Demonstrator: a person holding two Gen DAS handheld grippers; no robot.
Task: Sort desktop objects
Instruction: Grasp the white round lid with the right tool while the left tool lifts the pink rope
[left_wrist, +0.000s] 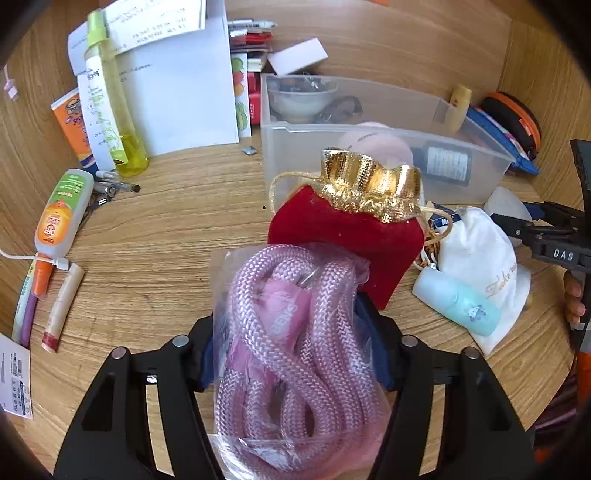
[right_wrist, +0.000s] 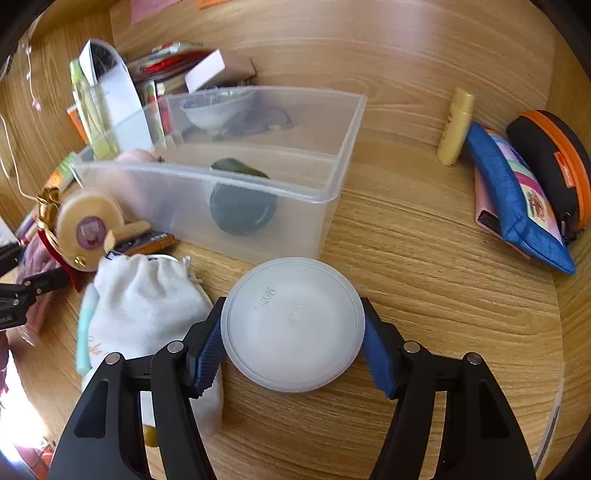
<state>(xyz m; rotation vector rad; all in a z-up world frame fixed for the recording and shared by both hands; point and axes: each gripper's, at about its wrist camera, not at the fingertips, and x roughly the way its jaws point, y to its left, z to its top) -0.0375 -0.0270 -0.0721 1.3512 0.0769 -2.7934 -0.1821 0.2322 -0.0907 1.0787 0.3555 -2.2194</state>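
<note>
Pink rope in a clear bag (left_wrist: 291, 354) was clamped in the left gripper (left_wrist: 295, 354) above the wooden desk (left_wrist: 147, 236); the right gripper (right_wrist: 293, 350) squeezed a round translucent lid (right_wrist: 293, 325) near the clear plastic bin (right_wrist: 258, 206).

Pink braided rope (left_wrist: 295, 347), coiled in clear plastic bag, clamped between jaws, lifted off tabletop. Round translucent white container (right_wrist: 293, 323), flat face toward camera, gripped at both sides by blue pads. Clear plastic bin (right_wrist: 325, 147) upright on tabletop, open-topped; inside: white bowl (right_wrist: 216, 109), dark round item (right_wrist: 242, 212), pale pink object (left_wrist: 373, 142). Red velvet pouch (left_wrist: 347, 240) with gold top lying just in front of bin. White drawstring bag (right_wrist: 142, 299) beside container, pale blue tube (left_wrist: 456, 304) on it.
</note>
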